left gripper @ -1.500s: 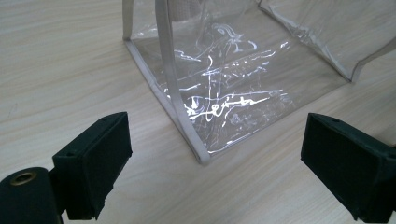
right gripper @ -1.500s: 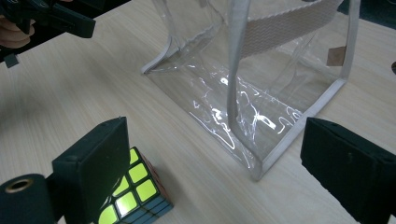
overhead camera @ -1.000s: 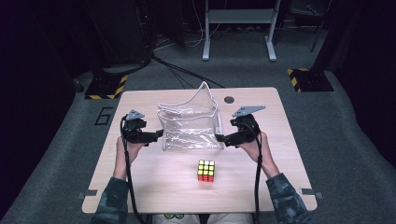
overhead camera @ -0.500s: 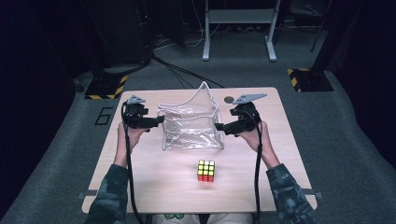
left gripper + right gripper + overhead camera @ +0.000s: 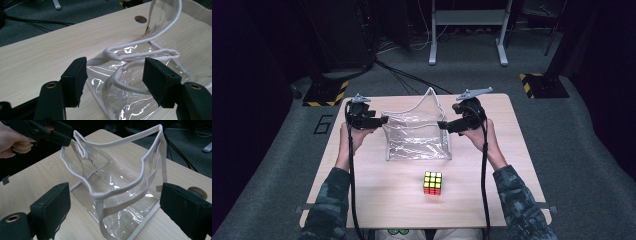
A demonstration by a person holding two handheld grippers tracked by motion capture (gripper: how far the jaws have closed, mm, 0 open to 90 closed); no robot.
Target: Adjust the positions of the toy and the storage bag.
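We've got the clear bag [image 5: 417,137] standing near the middle of the desk [image 5: 377,190], mouth up, white trim all round, one corner of the rim poking high at the back. Our left tool [image 5: 384,120] sits at the bag's left edge; in the left gripper view its jaws have just been closing, and the white rim folds [image 5: 125,53] run between them, yet both pads stand off the trim with daylight either side. So apart, nothing clamped. In the right gripper view that same left tool [image 5: 67,141] seems to touch the far top corner of the bag [image 5: 112,185], but we can't tell whether it is pinching there.

Over on the other side, our right tool [image 5: 442,125] is level with the bag's right edge. Its jaws are spread wide, the bag's near corner framed between them, pads clear of the plastic on both sides.

In front of the bag, nearer us, the cube [image 5: 432,183] rests on the desk, well apart from both tools.
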